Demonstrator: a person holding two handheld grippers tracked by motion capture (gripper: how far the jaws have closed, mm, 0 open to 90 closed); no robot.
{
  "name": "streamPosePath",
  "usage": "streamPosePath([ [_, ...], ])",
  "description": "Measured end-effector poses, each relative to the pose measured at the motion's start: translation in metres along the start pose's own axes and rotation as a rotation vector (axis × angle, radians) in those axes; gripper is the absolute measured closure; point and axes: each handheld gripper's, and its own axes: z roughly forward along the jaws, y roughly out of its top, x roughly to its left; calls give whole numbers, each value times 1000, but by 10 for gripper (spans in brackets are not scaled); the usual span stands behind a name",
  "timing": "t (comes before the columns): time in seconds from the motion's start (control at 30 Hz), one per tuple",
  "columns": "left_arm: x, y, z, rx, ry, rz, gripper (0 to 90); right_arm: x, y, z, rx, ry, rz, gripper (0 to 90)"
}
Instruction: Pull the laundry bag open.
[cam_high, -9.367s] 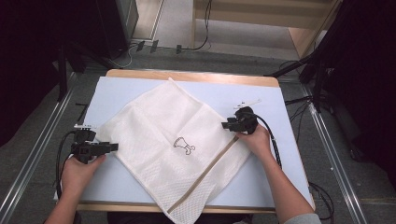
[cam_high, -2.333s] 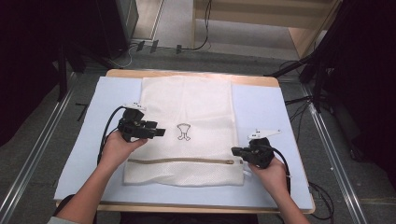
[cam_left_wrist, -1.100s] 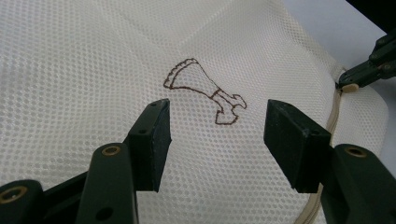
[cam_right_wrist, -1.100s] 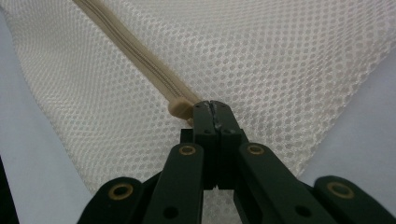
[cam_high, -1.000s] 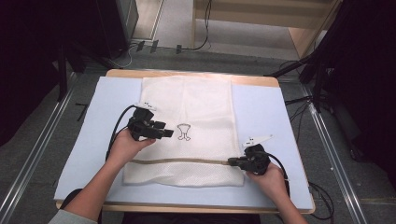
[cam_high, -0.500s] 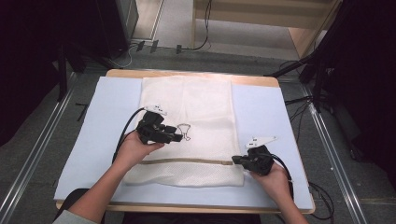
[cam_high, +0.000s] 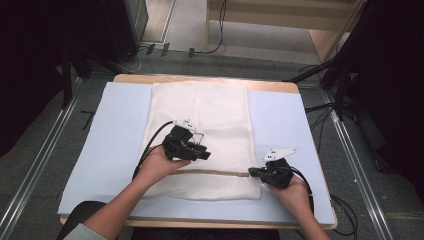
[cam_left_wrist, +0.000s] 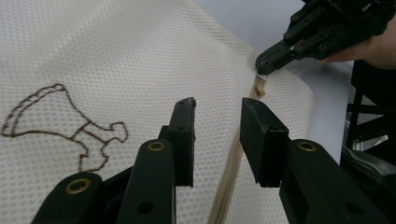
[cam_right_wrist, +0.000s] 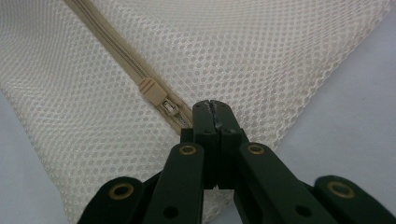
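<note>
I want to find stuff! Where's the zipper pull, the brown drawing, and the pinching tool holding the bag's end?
zipper pull (cam_right_wrist: 152, 88), right gripper view, its tan tab.
brown drawing (cam_left_wrist: 70, 126), left gripper view, its stitched outline.
right gripper (cam_right_wrist: 211, 107), right gripper view, its closed jaw tips.

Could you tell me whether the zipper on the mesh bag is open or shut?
Shut, as far as shows: on the mesh bag the zipper has meshed teeth, its slider by the right gripper. Its far end isn't visible.

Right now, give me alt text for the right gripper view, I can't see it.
The right gripper, jaws shut, presses on the end of a beige zipper on a cream mesh bag. The zipper slider sits just ahead of the jaw tips. The bag lies on a pale blue mat.
</note>
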Motion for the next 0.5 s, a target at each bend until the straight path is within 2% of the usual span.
streamPosePath([
  [0.37,-22,5,30,8,-44,34,702,0,-1,0,-3,7,28,900],
  [0.5,-30,6,45,32,-49,52,704,-1,-1,0,-1,8,28,900],
])
